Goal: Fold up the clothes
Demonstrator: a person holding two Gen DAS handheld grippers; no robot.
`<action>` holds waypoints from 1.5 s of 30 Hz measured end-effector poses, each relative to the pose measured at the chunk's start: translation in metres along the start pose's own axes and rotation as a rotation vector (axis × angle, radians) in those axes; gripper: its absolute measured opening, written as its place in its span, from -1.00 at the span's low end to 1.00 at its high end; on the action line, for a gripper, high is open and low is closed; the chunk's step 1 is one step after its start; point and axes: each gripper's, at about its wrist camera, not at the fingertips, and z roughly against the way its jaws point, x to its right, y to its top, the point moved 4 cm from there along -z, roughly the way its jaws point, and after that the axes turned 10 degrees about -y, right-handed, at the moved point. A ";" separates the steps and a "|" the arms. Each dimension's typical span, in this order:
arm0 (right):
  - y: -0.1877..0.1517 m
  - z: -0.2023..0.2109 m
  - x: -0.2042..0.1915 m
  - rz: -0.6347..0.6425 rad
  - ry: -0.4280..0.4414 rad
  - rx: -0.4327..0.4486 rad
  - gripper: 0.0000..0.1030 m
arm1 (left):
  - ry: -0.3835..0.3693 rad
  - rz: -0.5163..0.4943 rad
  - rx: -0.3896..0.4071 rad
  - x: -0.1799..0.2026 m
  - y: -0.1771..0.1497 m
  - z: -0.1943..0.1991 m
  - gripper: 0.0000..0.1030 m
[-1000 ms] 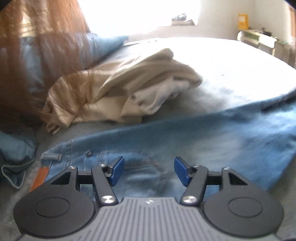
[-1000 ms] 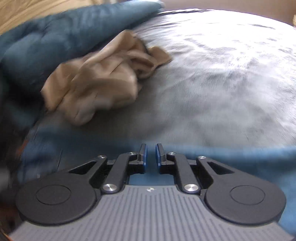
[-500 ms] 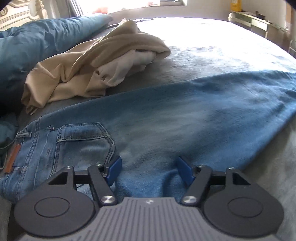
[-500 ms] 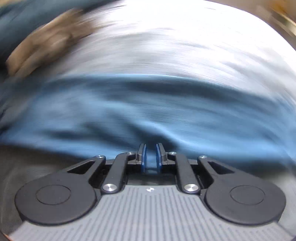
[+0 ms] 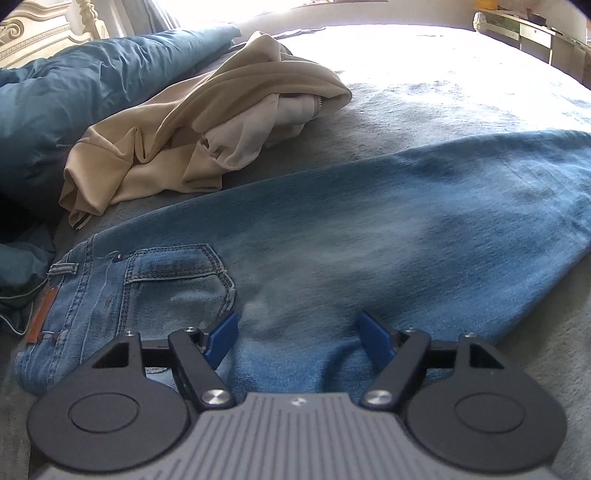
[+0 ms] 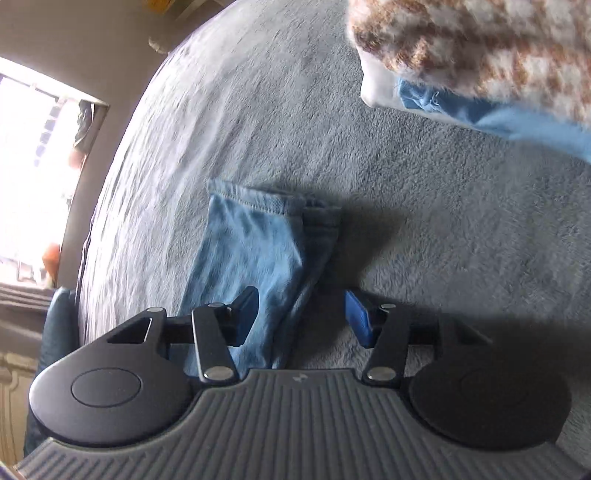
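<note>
Light blue jeans lie spread across the grey bed, with the waist, back pocket and brown patch at the left. My left gripper hovers low over the seat. Its jaws are opening, and denim lies under them without the pads pressing it. In the right wrist view the hemmed leg end lies flat on the blanket. My right gripper is just above it, jaws opening. The leg runs past the left fingertip, and no pad grips it.
A crumpled beige garment lies behind the jeans, against a teal duvet. A carved headboard is at the far left. Brown-and-white fuzzy cloth with light blue fabric beneath hangs at the upper right. A bright window is beyond the bed.
The right gripper, shut on denim earlier, swept fast along the jeans to the leg end, rolled, and its jaws spread off the cloth. The left gripper shifted over the seat and widened a little.
</note>
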 end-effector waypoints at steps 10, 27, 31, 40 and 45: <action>0.000 -0.025 -0.017 -0.078 0.019 0.039 -0.59 | 0.006 0.024 0.012 -0.002 -0.002 0.000 0.48; -0.061 0.070 -0.186 0.270 0.466 -0.057 -0.85 | -0.113 0.063 0.021 -0.017 -0.004 -0.006 0.53; -0.108 0.082 -0.235 0.305 0.590 -0.127 -0.85 | -0.129 0.064 0.039 -0.018 -0.006 -0.006 0.53; -0.261 0.079 -0.304 0.331 0.784 -0.369 -0.84 | -0.155 0.065 0.057 -0.021 -0.009 -0.004 0.53; -0.341 0.078 -0.326 0.364 0.797 -0.480 -0.84 | -0.179 0.107 0.061 -0.034 -0.010 0.010 0.49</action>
